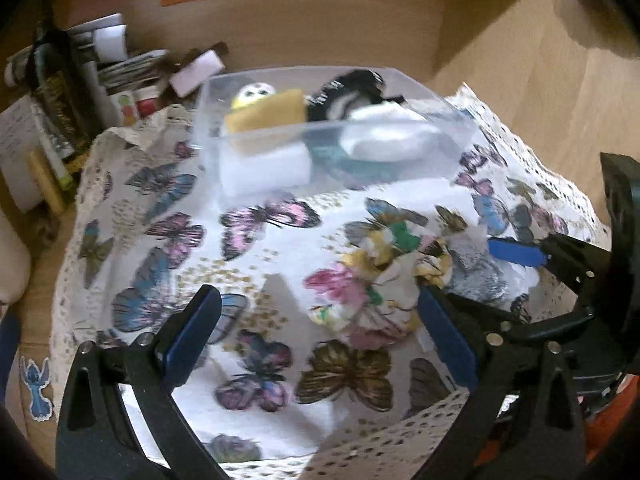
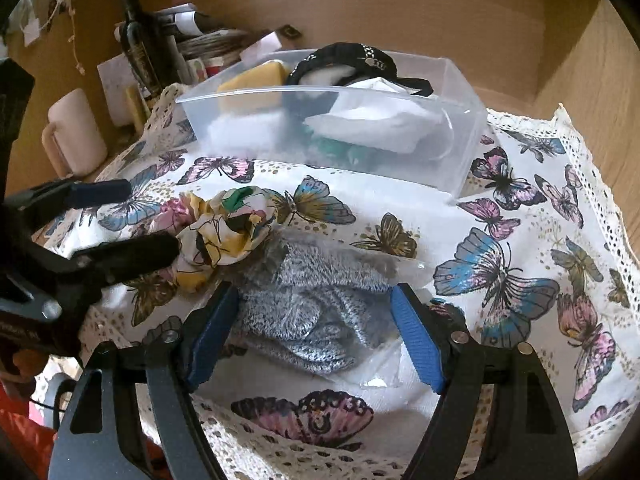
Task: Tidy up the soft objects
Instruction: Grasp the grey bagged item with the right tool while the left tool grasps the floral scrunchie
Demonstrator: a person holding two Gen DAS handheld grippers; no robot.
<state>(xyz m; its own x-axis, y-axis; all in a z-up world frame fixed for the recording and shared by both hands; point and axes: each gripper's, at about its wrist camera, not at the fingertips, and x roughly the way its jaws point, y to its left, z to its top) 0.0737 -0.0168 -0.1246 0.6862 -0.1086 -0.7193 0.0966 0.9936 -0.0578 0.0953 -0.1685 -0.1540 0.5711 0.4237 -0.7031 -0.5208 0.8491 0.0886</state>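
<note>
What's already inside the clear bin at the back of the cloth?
In the clear bin: a yellow sponge, a black band with studs, white folded fabric, something teal beneath. Frosted walls and the pile hide the bottom.

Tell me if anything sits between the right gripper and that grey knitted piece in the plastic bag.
Nothing visible does. The right gripper is open with its fingers on either side of the grey knitted item in its clear bag. The floral scrunchie lies beside it, next to the open left gripper, outside the right gripper's path.

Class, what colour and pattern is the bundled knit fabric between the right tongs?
The bundled soft knit fabric is mottled grey and white, clearest in the right wrist view.
</note>
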